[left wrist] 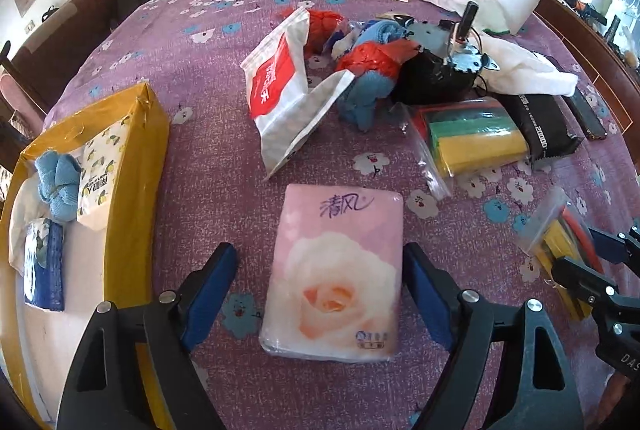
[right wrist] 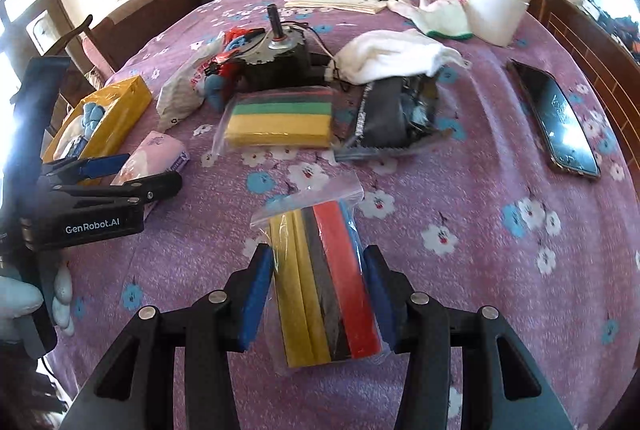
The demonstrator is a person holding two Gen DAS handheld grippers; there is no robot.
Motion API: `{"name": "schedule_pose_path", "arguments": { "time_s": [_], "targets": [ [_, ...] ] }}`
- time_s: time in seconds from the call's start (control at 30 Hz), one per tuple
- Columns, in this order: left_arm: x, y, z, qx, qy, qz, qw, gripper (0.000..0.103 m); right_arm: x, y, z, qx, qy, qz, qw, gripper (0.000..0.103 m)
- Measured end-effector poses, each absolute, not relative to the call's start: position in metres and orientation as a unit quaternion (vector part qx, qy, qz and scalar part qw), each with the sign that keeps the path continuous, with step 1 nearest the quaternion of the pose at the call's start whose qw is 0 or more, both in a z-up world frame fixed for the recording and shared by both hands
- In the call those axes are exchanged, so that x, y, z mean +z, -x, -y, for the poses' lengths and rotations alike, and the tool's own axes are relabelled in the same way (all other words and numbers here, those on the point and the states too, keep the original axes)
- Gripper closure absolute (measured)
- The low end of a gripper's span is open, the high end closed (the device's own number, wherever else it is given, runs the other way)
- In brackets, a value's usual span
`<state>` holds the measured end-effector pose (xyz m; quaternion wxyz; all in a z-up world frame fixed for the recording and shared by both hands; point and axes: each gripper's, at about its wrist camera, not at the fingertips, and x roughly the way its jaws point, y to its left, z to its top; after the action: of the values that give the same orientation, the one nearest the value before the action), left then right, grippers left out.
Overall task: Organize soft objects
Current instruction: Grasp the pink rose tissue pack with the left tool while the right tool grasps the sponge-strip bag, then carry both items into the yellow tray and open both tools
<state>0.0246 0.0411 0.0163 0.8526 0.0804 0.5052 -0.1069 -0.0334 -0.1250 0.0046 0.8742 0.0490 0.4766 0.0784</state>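
Between the spread left gripper (left wrist: 320, 290) fingers: pink rose-print tissue pack (left wrist: 334, 270); to their left, yellow box (left wrist: 132, 158) containing blue cloth (left wrist: 58, 186) and tissue packs; right gripper (right wrist: 316, 294) released, straddling a bagged strip bundle (right wrist: 324, 282).

"GenRobot.AI" on left tool (right wrist: 120, 176); "20000" on black packet (left wrist: 538, 124).

The left gripper (left wrist: 320, 294) is held low and level, its blue-padded fingers (left wrist: 212, 290) spread wide apart, touching nothing on either side. The right gripper (right wrist: 316, 294) is also low, pointing forward, its fingers (right wrist: 256, 294) set narrower, the pads close against what lies between them; whether they press it cannot be told.
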Motion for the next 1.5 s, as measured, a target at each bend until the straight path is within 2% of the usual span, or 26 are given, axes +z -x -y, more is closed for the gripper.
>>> {"name": "schedule_pose_path", "arguments": {
  "time_s": [0.03, 0.07, 0.37, 0.47, 0.77, 1.13, 1.5],
  "targets": [
    [0.017, -0.023, -0.041, -0.111, -0.077, -0.504, 0.853, 0.034, 0.005, 0.035, 0.125, 0.077, -0.050, -0.477, 0.874, 0.052],
    [0.019, -0.019, -0.041, -0.117, -0.075, -0.498, 0.856, 0.053, 0.005, 0.036, 0.125, 0.076, -0.051, -0.476, 0.874, 0.051],
    [0.051, 0.021, -0.062, -0.157, 0.001, -0.470, 0.869, 0.053, 0.005, 0.044, 0.112, 0.069, -0.046, -0.477, 0.875, 0.053],
    [0.063, 0.038, -0.076, -0.173, 0.031, -0.464, 0.868, 0.053, 0.008, 0.051, 0.108, 0.073, -0.045, -0.476, 0.875, 0.058],
    [0.088, 0.070, -0.165, -0.142, 0.087, -0.442, 0.882, 0.053, 0.041, 0.064, 0.085, 0.090, -0.037, -0.449, 0.888, 0.059],
    [0.064, 0.055, -0.288, -0.021, 0.135, -0.460, 0.877, 0.052, 0.069, 0.052, 0.006, 0.163, -0.032, -0.443, 0.881, 0.058],
    [0.039, 0.000, -0.328, 0.032, 0.139, -0.492, 0.859, 0.050, 0.082, 0.018, -0.101, 0.230, -0.005, -0.446, 0.865, 0.058]
  ]
}}
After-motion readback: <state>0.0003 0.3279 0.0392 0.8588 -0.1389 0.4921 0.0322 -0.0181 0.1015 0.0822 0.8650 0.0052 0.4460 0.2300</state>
